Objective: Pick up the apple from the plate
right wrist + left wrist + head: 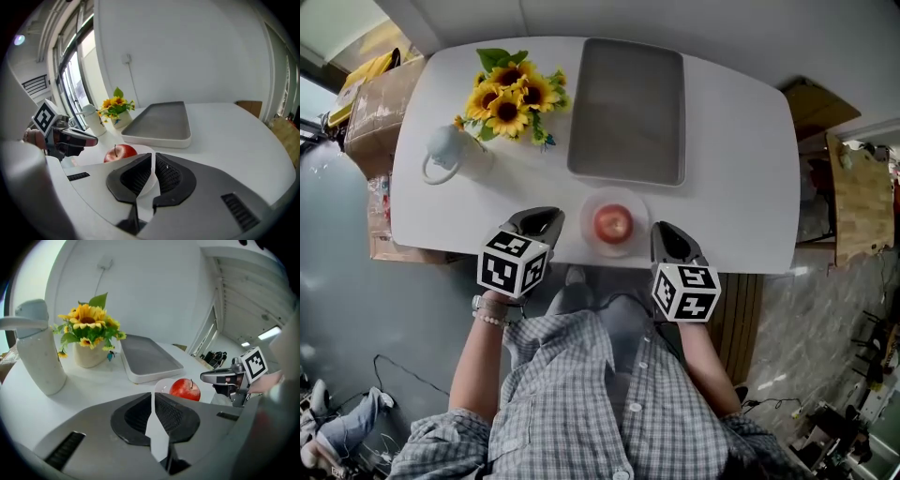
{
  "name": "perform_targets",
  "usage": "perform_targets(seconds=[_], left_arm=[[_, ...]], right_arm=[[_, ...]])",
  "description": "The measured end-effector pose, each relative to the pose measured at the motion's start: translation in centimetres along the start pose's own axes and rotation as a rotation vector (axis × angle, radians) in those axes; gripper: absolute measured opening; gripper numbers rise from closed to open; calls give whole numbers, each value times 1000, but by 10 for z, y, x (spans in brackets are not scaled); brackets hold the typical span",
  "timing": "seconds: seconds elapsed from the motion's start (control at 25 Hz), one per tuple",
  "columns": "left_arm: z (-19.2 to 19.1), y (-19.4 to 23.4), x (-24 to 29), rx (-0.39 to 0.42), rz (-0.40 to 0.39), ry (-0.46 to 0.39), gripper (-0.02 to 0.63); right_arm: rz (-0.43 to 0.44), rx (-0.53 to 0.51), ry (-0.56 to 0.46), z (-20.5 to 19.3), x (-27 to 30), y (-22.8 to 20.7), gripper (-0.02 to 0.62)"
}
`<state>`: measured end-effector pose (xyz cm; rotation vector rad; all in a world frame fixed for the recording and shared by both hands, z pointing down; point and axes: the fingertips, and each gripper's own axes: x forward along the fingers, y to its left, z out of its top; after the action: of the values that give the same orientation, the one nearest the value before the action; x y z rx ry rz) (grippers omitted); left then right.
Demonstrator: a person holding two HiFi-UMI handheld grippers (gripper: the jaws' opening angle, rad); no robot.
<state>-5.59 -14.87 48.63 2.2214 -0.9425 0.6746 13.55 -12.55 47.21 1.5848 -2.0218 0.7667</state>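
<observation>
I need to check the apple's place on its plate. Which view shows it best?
Head view: the apple shows whole, centred on the plate. Both gripper views hide its underside.

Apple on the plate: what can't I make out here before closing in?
Apple underside: both gripper views, hidden behind each gripper's own body.
Plate: gripper views, only a sliver of rim clears the jaws.
Table near edge: head view, partly covered by left gripper and right gripper.

White worktop (741,141) with four things on it.
Grey tray (627,111) at the far middle, potted sunflowers (508,98) beside it, white jug (448,150) further left, small plate (589,208) at the near edge.
</observation>
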Motion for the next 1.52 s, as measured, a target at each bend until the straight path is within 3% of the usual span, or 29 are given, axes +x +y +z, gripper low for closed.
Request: perform_targets(seconds=[0.28,0.56,0.88,1.12,1.52], left_arm=[[55,-15,-39,139,29,-173,14],[102,-44,-77,303,40,-311,12],[123,-68,-108,444,60,-404,11],[128,-68,-122,423,48,-449,11],[130,-63,-133,396,62,-475,11]], right_arm=[[-5,-235,-176,47,-31,33,34],[-14,-269,-309,95,-68,49,34],[-58,-362,-468,149,-109,64,34],[-65,-405,-530,169,-123,75,34],[-56,-421,-547,176,-127,82,32]])
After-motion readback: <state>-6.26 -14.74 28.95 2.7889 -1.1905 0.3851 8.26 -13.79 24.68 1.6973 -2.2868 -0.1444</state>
